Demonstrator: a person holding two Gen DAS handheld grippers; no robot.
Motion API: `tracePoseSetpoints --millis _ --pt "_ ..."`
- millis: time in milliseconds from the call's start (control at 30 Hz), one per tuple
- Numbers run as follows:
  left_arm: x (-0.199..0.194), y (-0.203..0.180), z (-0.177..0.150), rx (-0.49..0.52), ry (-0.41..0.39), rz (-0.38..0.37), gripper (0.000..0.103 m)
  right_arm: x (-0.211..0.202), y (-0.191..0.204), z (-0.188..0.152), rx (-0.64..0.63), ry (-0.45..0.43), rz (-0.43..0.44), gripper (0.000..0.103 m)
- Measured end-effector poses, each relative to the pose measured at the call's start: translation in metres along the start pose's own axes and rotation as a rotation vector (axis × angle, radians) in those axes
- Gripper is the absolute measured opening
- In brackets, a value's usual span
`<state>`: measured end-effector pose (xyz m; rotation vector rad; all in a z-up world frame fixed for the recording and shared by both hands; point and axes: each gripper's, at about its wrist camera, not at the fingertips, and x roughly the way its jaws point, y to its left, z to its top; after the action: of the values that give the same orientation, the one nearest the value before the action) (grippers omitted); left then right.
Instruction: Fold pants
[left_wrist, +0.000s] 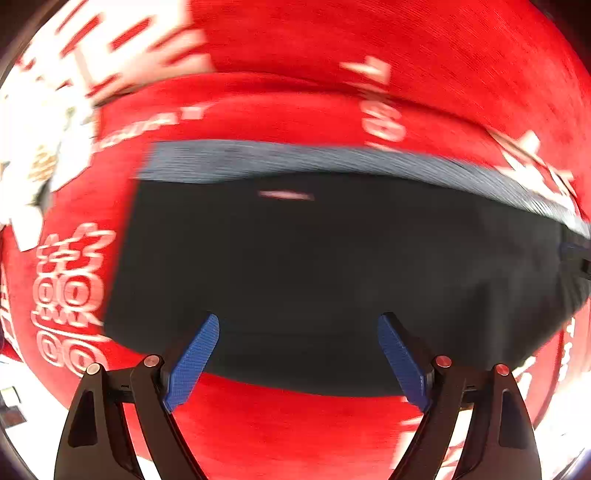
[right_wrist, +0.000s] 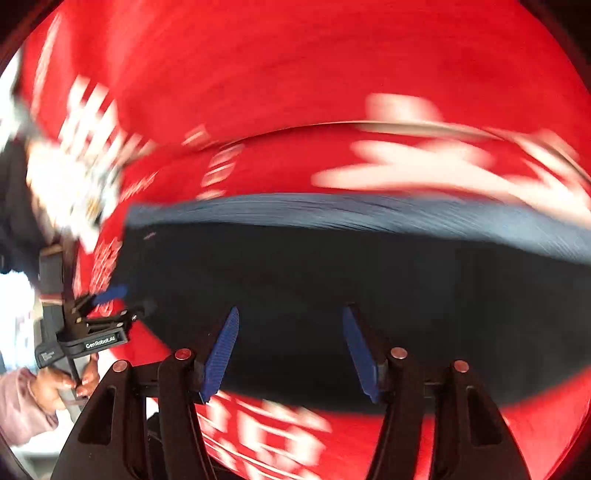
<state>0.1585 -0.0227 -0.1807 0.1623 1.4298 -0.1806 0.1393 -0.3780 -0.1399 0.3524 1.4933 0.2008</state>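
Dark pants (left_wrist: 314, 266) lie folded flat on a red cloth with white print, a blue-grey waistband strip (left_wrist: 295, 158) along their far edge. My left gripper (left_wrist: 299, 325) is open and empty, its blue pads over the pants' near edge. In the right wrist view the same pants (right_wrist: 369, 295) fill the middle, and my right gripper (right_wrist: 291, 317) is open and empty above their near edge. The left gripper (right_wrist: 122, 299) also shows there at the pants' left edge, held by a hand. Both views are motion-blurred.
The red printed cloth (left_wrist: 295, 435) covers the whole surface around the pants. White blurred items (left_wrist: 40, 162) sit at the far left. The person's hand and pink sleeve (right_wrist: 33, 398) are at the lower left of the right wrist view.
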Motion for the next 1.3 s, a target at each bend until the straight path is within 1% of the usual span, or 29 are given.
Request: tracePoseSetpoints --millis 133,200,233,267,300,333,367,433,500,533,567,600,633,667,733,800,867,900,933,1000,1033,1067,1100,1133,1200,1267,1300 --pt "0.007 0.077 0.004 -0.041 -0.030 0.032 0.089 0.059 0.110 0.052 -0.247 0.081 0.037 0.063" --pt "0.017 0.097 0.007 -0.056 -0.036 0.032 0.089 0.095 0.157 0.083 -0.337 0.121 0.069 0.063" --pt "0.021 0.108 0.007 -0.066 -0.038 0.019 0.089 0.104 0.172 0.093 -0.358 0.133 0.078 0.063" --pt "0.025 0.118 0.006 -0.073 -0.039 -0.003 0.089 0.119 0.189 0.104 -0.388 0.149 0.092 0.063" --pt "0.031 0.122 0.009 -0.075 -0.040 -0.040 0.089 0.139 0.210 0.117 -0.427 0.173 0.105 0.063" --pt "0.035 0.126 0.010 -0.067 -0.038 -0.096 0.089 0.148 0.220 0.124 -0.452 0.184 0.105 0.063" --pt "0.037 0.128 0.012 -0.057 -0.037 -0.134 0.089 0.165 0.238 0.132 -0.500 0.201 0.099 0.063" --pt "0.043 0.132 0.014 -0.029 -0.049 -0.222 0.089 0.187 0.256 0.142 -0.567 0.227 0.084 0.063" --pt "0.048 0.135 0.016 -0.016 -0.051 -0.277 0.089 0.205 0.267 0.148 -0.605 0.244 0.048 0.063" --pt "0.050 0.136 0.017 -0.007 -0.055 -0.303 0.089 0.213 0.270 0.152 -0.609 0.253 0.034 0.063" --pt "0.051 0.135 0.019 -0.002 -0.061 -0.314 0.089 0.222 0.270 0.155 -0.594 0.281 0.033 0.063" --pt "0.048 0.133 0.017 0.001 -0.064 -0.325 0.088 0.226 0.269 0.156 -0.579 0.302 0.032 0.055" --pt "0.048 0.134 0.017 0.003 -0.063 -0.354 0.081 0.228 0.268 0.156 -0.567 0.324 0.044 0.020" --pt "0.047 0.136 0.016 0.000 -0.057 -0.372 0.076 0.228 0.269 0.156 -0.567 0.333 0.047 0.008" --pt "0.043 0.139 0.010 -0.003 -0.058 -0.376 0.076 0.217 0.273 0.153 -0.574 0.340 0.069 0.007" --pt "0.039 0.142 0.003 -0.011 -0.061 -0.381 0.076 0.199 0.285 0.151 -0.601 0.343 0.121 0.007" --pt "0.037 0.145 0.002 -0.022 -0.064 -0.356 0.076 0.193 0.292 0.152 -0.617 0.345 0.135 0.007" --pt "0.038 0.147 -0.001 -0.032 -0.064 -0.320 0.076 0.198 0.294 0.156 -0.613 0.346 0.125 0.007" --pt "0.035 0.152 -0.004 -0.043 -0.064 -0.294 0.076 0.207 0.293 0.158 -0.606 0.348 0.096 0.007" --pt "0.029 0.164 -0.008 -0.082 -0.071 -0.271 0.076 0.235 0.291 0.156 -0.594 0.361 0.029 0.007" --pt "0.024 0.168 -0.007 -0.109 -0.082 -0.268 0.076 0.249 0.285 0.154 -0.572 0.369 0.011 0.007" --pt "0.019 0.172 -0.006 -0.127 -0.096 -0.265 0.076 0.250 0.281 0.154 -0.544 0.350 0.023 0.008" --pt "0.012 0.173 -0.002 -0.137 -0.116 -0.261 0.076 0.245 0.275 0.158 -0.481 0.317 0.055 0.012" --pt "0.007 0.173 0.002 -0.134 -0.130 -0.261 0.076 0.240 0.269 0.159 -0.435 0.299 0.063 0.019" --pt "0.000 0.166 0.012 -0.119 -0.151 -0.258 0.077 0.221 0.257 0.159 -0.369 0.257 0.045 0.027" --pt "0.004 0.151 0.029 -0.105 -0.157 -0.247 0.077 0.195 0.243 0.153 -0.315 0.205 0.046 0.027" --pt "0.008 0.145 0.036 -0.104 -0.155 -0.235 0.077 0.175 0.229 0.147 -0.259 0.170 0.057 0.027"
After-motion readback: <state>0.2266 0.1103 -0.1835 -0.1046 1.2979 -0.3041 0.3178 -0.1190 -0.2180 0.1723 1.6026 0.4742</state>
